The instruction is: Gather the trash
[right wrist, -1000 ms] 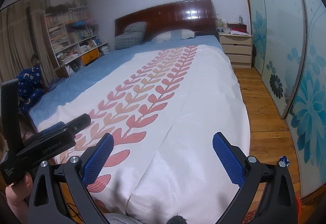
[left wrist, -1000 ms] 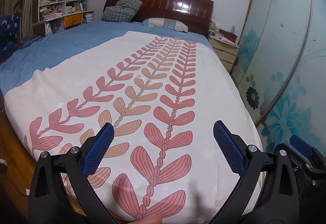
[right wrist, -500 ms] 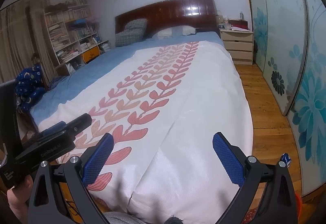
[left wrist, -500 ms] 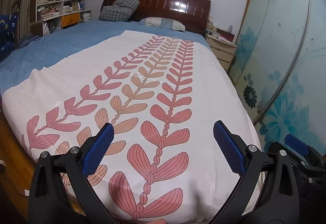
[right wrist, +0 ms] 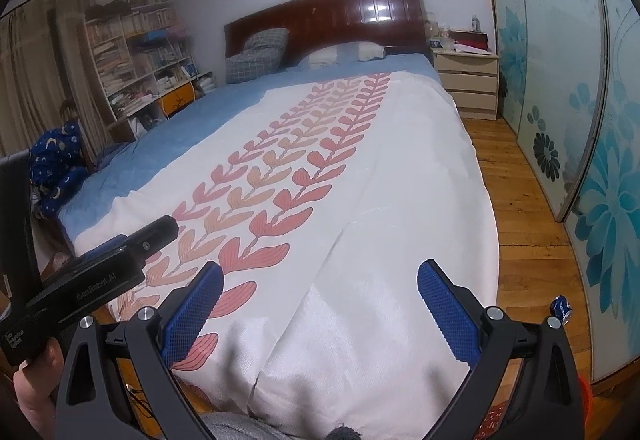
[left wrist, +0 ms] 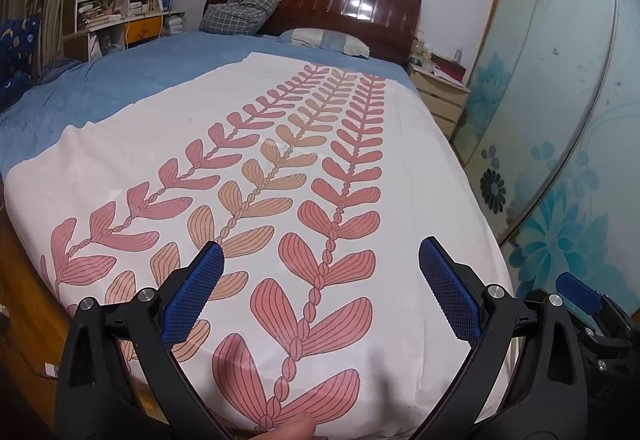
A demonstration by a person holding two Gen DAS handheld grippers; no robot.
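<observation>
1. The left gripper (left wrist: pixel 320 272) with blue ribbed pads is hovering over the foot of the bed, jaws spread wide with nothing between them; the right gripper (right wrist: pixel 319 292) is matching it, equally wide and empty.
2. Compared with a second ago, both views are sitting a little higher and looking further down onto the white quilt with pink and orange leaf print (left wrist: pixel 248 160), so the person seems to be scanning rather than reaching.
3. No trash is showing on the quilt or the blue sheet (left wrist: pixel 120 80).
4. A small crushed blue can (right wrist: pixel 561 307) is lying on the orange wooden floor (right wrist: pixel 516 200), near the foot of the bed beside the sliding wardrobe doors with teal flowers (right wrist: pixel 608 200); it is the likeliest item to collect.
5. No bin is clearly showing.
</observation>
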